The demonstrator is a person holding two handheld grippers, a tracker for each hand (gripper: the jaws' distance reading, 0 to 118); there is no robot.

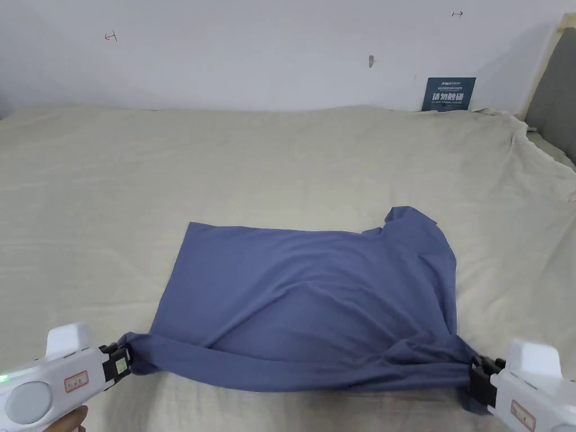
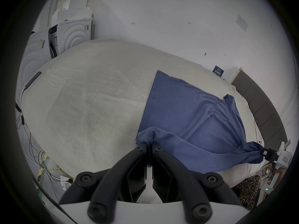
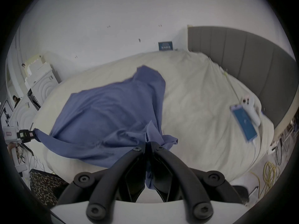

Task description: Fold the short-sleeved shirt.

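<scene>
Shirt: a blue short-sleeved shirt (image 1: 315, 292) lies spread on a bed (image 1: 281, 163) covered in a cream sheet, its near edge bunched and lifted off the sheet between the two grippers.
Far end: one rumpled part sticks up at the far right corner; whether it is a sleeve or the collar is hard to tell.
Left gripper (image 2: 149, 145): jaws closed on the near left corner, cloth gathered over the tips.
Right gripper (image 3: 148, 144): jaws clamped on the near right corner, a fold of cloth hanging down between them; this view is smeared.
Cut off: both gripper bodies run out of the head view's lower edge.
Phone (image 3: 244, 124): lies on the sheet to the right, well apart from the shirt, blurred.
Headboard (image 3: 242, 62): grey, padded, at the bed's right side.
</scene>
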